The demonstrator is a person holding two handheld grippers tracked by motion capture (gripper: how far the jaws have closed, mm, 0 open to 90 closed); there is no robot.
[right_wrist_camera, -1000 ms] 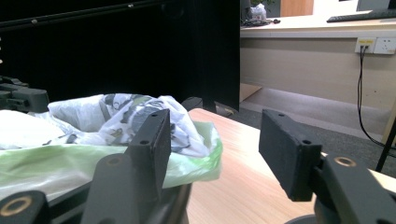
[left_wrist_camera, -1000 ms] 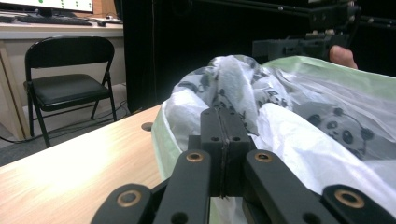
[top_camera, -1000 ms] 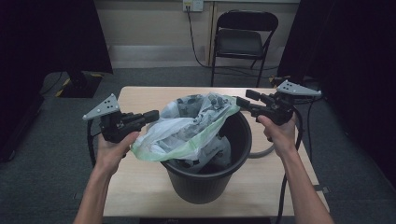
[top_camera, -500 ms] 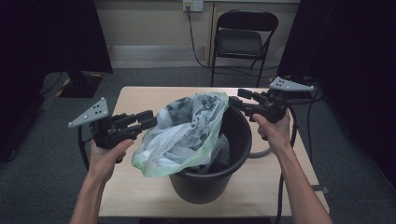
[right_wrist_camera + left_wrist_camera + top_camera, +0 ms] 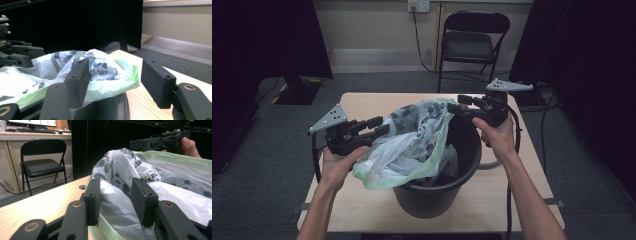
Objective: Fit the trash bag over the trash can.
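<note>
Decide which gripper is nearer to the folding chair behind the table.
Right. The right gripper is at the bin's far right rim, toward the folding chair. The left gripper is lower left, nearer the person.

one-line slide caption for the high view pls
Two hand-held grippers, left and right, stretch a pale green panda-print plastic bag over a black plastic bin on a wooden table.
</note>
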